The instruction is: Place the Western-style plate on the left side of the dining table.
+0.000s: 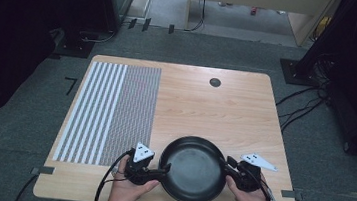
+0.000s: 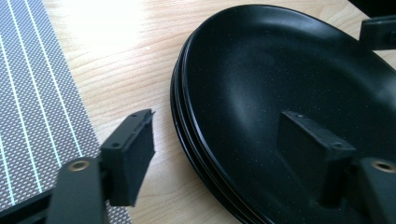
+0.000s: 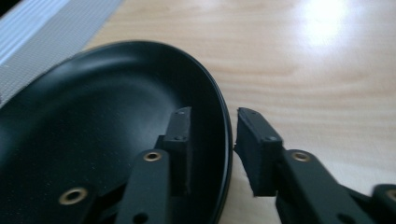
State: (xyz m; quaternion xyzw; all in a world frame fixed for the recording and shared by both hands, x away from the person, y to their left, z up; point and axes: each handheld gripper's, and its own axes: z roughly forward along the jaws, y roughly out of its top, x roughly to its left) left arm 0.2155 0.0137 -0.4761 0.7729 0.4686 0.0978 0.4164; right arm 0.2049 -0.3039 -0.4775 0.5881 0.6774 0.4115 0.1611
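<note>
No brand, label or writing can be read anywhere on the things in view.

The left gripper [image 1: 163, 169] stands with its jaws wide apart astride the left rim of the black plate [image 1: 193, 168]: in the left gripper view one jaw hangs over the bare wood outside the rim and the other sits over the plate's hollow, and neither pad presses on it. The right gripper [image 1: 226, 164] straddles the right rim much more narrowly; in the right gripper view one jaw is inside the plate and the other just outside, with a thin gap showing between the outer pad and the edge. Whether the inner pad touches the plate I cannot tell.

The plate is round, shallow and glossy black with fine pale speckles. Its left edge shows stacked ridges, so there may be more than one plate. It lies on the wooden table [image 1: 225, 110] near the front edge, just right of the striped grey mat [image 1: 109, 113].
</note>
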